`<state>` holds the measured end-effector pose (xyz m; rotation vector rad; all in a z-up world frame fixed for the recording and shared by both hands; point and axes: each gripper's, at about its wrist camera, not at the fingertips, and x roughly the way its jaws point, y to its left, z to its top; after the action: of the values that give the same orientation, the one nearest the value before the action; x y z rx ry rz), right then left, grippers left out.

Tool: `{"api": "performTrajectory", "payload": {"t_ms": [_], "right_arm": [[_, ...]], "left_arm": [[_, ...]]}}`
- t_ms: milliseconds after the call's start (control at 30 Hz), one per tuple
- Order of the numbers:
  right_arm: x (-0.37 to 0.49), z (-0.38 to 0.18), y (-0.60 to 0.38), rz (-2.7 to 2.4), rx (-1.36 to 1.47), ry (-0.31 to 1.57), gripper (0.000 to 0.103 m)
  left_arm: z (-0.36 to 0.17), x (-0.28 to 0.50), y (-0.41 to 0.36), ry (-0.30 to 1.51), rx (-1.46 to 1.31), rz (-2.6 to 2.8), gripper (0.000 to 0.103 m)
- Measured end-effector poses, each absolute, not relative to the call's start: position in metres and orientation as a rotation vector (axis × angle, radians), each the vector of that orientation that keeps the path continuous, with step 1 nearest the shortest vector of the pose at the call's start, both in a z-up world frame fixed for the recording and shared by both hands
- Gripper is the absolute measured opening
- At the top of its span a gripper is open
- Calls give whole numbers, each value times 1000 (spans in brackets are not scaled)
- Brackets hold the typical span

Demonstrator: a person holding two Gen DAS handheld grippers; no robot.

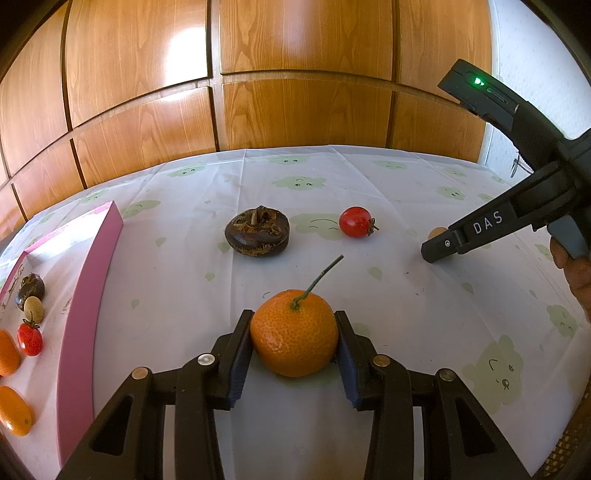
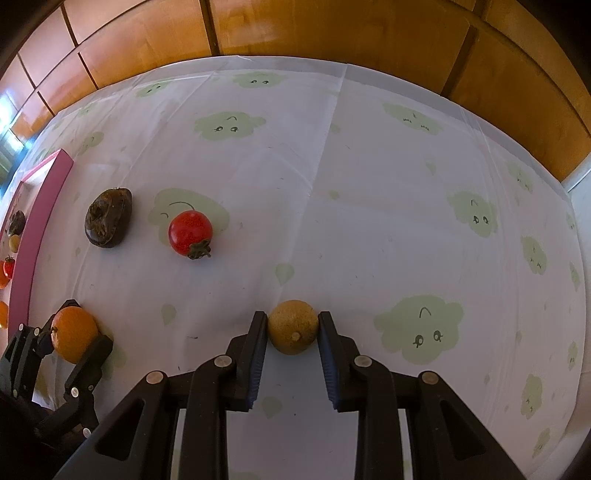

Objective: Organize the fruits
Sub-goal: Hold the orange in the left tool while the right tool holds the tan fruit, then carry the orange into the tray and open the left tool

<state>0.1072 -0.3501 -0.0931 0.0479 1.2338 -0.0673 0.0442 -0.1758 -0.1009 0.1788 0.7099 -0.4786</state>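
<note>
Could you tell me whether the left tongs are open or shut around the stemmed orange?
Shut on it: in the left wrist view both pads of the left tongs press the sides of the orange, which sits on the tablecloth.

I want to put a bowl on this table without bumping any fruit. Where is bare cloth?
Free: the cloth's wide right side, beyond the tan fruit, and the far strip by the wooden wall. Crowded: the left, with dark fruit, tomato, tangerine and pink tray.
</note>
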Motion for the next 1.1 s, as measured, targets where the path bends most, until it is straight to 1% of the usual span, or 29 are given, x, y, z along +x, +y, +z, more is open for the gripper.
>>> {"api": "performTrajectory", "payload": {"t_ms": [433,733,833,1000,1100], "right_arm": [[106,-92,-348,-60,25,1225,28],[105,-93,-346,-51,15,1217,28],[104,-93,-346,-50,15,1216,28],[104,-93,-346,-54,11,1214,28],[104,-92,-345,-58,9,1211,28]], "left_arm": [[-100,44,-176,713,193,-473,42],[-95,48,-176,758,196,-475,41],[-86,47,-170,789,156,-492,41],[-55,39,-155,752,118,-517,41],[-41,48,-133,787,30,-507,41]]}}
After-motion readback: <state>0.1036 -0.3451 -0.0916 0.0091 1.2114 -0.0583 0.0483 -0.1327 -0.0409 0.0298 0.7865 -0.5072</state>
